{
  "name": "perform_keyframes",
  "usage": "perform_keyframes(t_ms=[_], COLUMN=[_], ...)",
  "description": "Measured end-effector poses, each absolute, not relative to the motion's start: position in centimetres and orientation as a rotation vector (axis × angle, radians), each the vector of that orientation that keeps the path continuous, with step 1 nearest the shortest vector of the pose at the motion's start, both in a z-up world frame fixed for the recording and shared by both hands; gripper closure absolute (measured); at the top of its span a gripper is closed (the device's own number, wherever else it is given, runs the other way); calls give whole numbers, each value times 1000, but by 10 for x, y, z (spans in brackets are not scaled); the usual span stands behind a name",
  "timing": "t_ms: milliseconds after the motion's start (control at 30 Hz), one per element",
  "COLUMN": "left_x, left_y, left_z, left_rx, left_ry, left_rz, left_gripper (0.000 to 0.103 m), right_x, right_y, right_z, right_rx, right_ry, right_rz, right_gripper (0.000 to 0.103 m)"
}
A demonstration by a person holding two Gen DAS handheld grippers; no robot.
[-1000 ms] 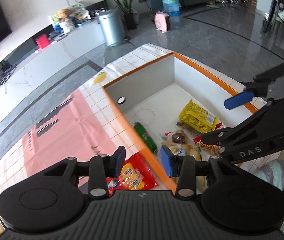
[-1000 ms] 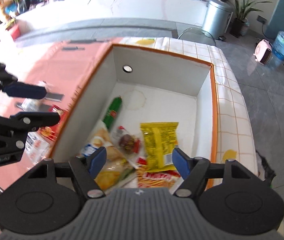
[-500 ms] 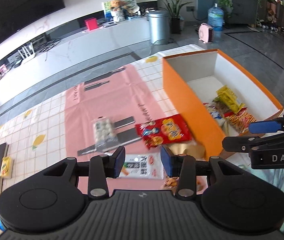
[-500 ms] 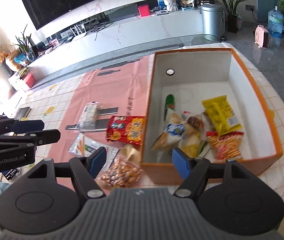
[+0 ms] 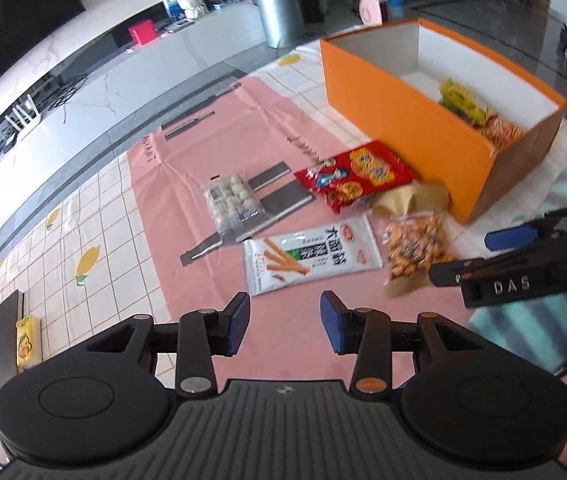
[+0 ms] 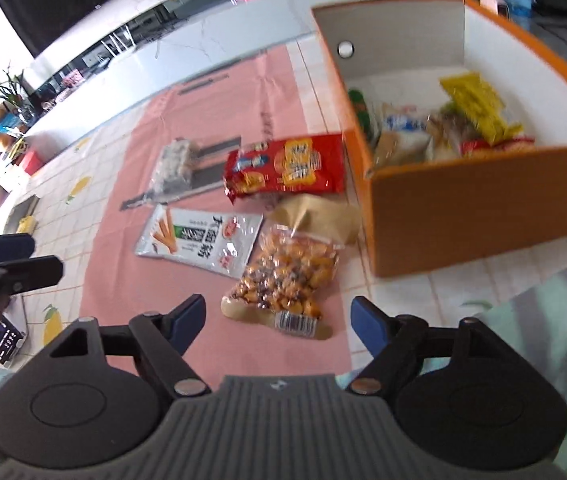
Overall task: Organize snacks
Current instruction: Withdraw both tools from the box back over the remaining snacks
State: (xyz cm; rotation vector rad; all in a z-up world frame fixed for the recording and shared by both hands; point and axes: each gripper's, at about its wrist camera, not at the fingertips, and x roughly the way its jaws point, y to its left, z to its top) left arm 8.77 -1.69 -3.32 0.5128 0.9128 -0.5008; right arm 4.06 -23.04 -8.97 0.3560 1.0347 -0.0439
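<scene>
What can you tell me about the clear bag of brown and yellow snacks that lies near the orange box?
The clear bag is soft see-through plastic, filled with small brown and yellow pieces. One end bears a white barcode label; the other end is opaque tan and crumpled, and reaches toward the orange box. It lies flat on the pink mat. The white snack packet lies close beside it, perhaps touching it. Nothing grips it: the right gripper hangs just before its barcode end, jaws apart.

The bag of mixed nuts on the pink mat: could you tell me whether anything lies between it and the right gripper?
Nothing visible does. The right gripper hangs open just short of the bag of mixed nuts, its jaws having just been opening, with only bare pink mat between them. The white snack packet lies off to one side.
</scene>
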Motion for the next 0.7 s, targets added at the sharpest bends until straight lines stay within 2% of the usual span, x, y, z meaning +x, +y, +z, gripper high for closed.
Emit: perform_keyframes(t_ms=[133, 200, 367, 467, 600, 700], left_x=[108, 120, 154, 175, 194, 201], left_y=[-6, -3, -2, -2, 1, 6], left_z=[-51, -61, -87, -102, -118, -123], left_rx=[516, 500, 462, 455, 412, 348], left_ry=[944, 962, 1014, 1042, 1081, 1109], left_rz=[-569, -616, -681, -681, -689, -704], left_gripper=[52, 49, 48, 46, 46, 46], right_x=[57, 65, 78, 81, 82, 83], right_y=[-226, -225, -217, -210, -200, -197], right_z=[-106, -112, -124, -127, -127, -126], right_rx=[355, 364, 371, 347, 295, 291], right_ry=[1060, 1067, 1084, 1069, 1051, 1044], right_rz=[-96, -127, -159, -177, -171, -134], right_gripper=[26, 21, 21, 25, 38, 43])
